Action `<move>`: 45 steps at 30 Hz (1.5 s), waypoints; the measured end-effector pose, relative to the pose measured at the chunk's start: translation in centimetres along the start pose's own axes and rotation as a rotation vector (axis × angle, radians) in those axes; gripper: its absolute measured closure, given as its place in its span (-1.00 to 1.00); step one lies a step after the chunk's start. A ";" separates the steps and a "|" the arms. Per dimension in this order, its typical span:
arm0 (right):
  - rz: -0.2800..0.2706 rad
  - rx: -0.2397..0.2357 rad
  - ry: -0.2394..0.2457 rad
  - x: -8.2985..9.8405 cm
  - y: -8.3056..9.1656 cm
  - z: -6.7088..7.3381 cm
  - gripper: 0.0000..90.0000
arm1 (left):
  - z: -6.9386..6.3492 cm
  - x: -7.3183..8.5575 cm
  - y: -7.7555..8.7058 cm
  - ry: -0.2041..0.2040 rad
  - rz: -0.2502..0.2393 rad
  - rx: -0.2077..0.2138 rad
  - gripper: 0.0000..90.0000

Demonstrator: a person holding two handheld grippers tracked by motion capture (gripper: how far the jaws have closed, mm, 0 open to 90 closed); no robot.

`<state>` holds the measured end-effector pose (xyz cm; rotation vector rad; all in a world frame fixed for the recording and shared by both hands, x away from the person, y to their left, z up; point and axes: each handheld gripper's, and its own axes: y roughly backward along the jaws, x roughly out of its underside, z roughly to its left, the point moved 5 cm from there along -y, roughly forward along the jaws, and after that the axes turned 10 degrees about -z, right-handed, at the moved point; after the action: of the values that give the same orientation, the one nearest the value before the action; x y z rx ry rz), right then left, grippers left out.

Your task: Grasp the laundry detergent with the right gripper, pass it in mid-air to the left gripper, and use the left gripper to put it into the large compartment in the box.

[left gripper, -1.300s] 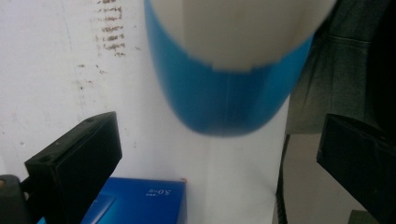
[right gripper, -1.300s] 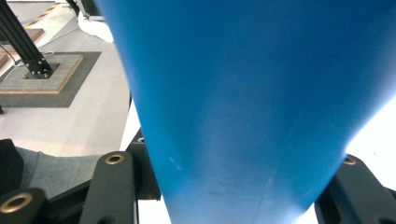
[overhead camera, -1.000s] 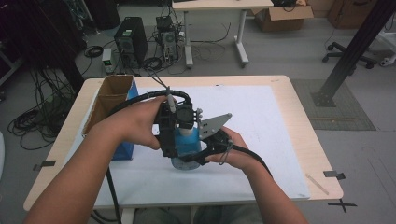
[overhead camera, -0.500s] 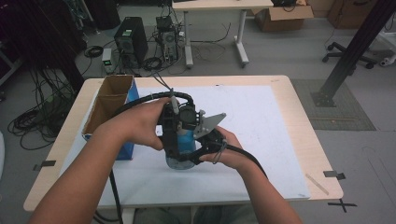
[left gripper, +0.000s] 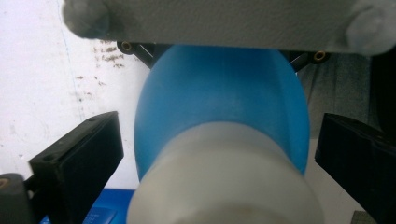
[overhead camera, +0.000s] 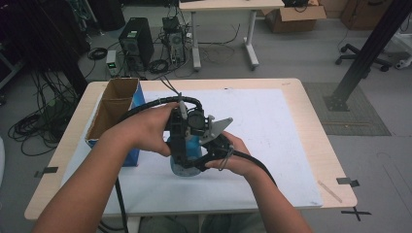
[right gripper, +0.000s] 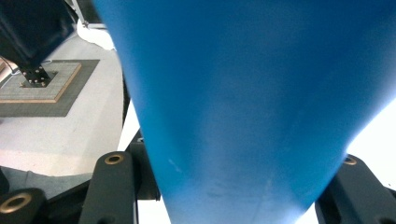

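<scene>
High view: right gripper (overhead camera: pixel 197 154) clamped on blue bottle (overhead camera: pixel 187 148), left gripper (overhead camera: pixel 180 145) apart — mid-table, edges far.

Open cardboard box (overhead camera: pixel 111 109) at the table's (overhead camera: pixel 311 145) left edge, white sheet (overhead camera: pixel 272 131) beside it.

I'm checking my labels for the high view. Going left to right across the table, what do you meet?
Cardboard box → left hand → blue bottle held between the grippers → right hand → bare right part of the white mat → wooden stick near the table's right edge.
</scene>
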<state>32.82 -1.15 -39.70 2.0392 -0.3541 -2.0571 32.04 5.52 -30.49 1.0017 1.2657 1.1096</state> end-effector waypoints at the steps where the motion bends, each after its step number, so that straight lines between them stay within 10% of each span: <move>1: 0.001 -0.001 0.000 0.0 0.0 0.0 -0.01 | 0.0 0.0 0.0 0.000 0.000 0.001 -0.94; 45: -0.009 0.008 0.011 -0.3 -0.2 0.3 -0.01 | -0.1 0.1 0.2 0.005 0.029 0.010 -0.18</move>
<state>32.49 -0.87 -39.45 2.0598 -0.3530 -2.0517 31.97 5.65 -30.34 1.0284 1.2657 1.1293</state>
